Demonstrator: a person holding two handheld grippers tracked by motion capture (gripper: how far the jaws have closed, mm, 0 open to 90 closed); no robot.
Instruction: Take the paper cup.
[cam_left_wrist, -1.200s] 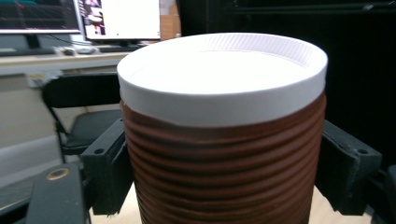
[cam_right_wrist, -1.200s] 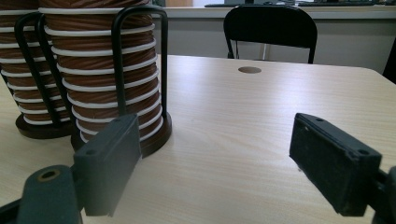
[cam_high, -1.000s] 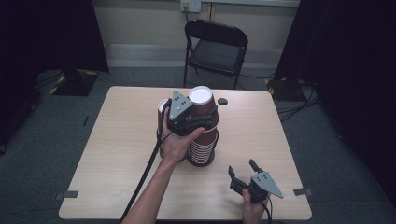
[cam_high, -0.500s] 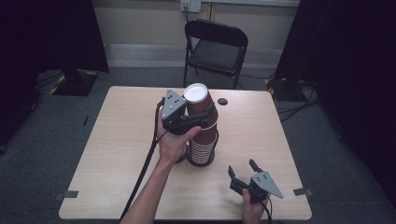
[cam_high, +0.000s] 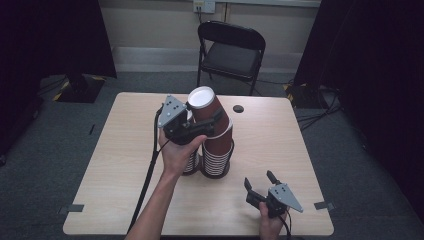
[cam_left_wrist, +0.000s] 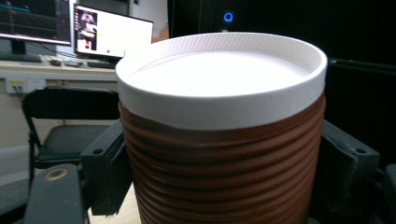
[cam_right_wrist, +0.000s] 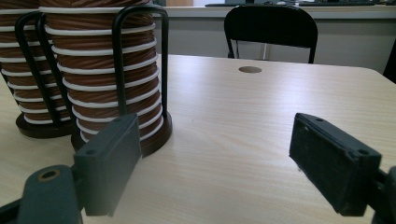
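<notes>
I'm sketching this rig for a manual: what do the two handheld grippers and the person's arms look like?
Each gripper, left gripper and right gripper, has a dark body, two black block-shaped jaws with small screw holes, and a grey three-cornered plate on top. A black cable trails from the left one toward the table's near edge. Both forearms are bare, no sleeves showing.

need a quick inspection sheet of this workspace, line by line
surface: light wooden table with a round hole
job's things: brown ribbed cup, white rim, tilted above a cup stack in a wire holder; second stack beside it
clutter: nothing seen
grippers: left gripper shut on the cup; right gripper open, holding nothing
cables: black cable trails from the left gripper
surroundings: black folding chair, grey floor, monitors
</notes>
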